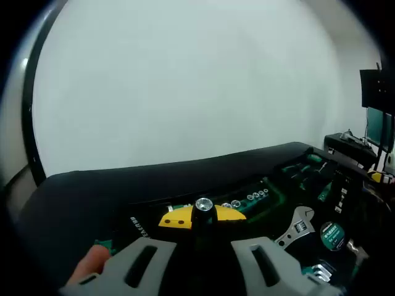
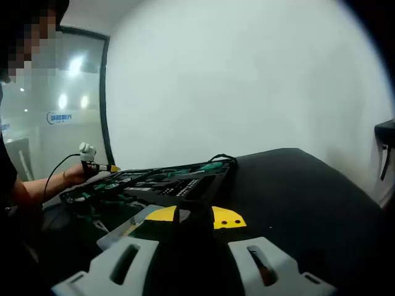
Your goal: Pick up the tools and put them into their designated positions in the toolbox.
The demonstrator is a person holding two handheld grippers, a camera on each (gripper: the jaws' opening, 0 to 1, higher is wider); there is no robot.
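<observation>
1. White wall behind a black table (image 2: 308,197).
2. Open black toolbox with green-handled tools (image 2: 166,182) lies at the table's left part; a silver adjustable wrench (image 1: 297,225) rests in it.
3. Left gripper (image 1: 203,256) jaws spread, a black metal-capped tool (image 1: 203,213) between them; whether it is clamped is unclear.
4. Right gripper (image 2: 194,259) jaws apart, around a black tool (image 2: 185,219) over a yellow plate (image 2: 225,217); grip unclear.

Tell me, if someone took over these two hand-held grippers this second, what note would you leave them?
Left gripper: shut on a dark tool with a shiny metal tip, held over the open toolbox.
Right gripper: shut on a black tool, hanging above the black table, toolbox ahead.
Another person's hand holds a yellow-tipped tool at the box's far end.
Done: sockets and adjustable wrench already sit in the tray.
Left: seat both held tools in their slots; which slots, I cannot tell.
</observation>
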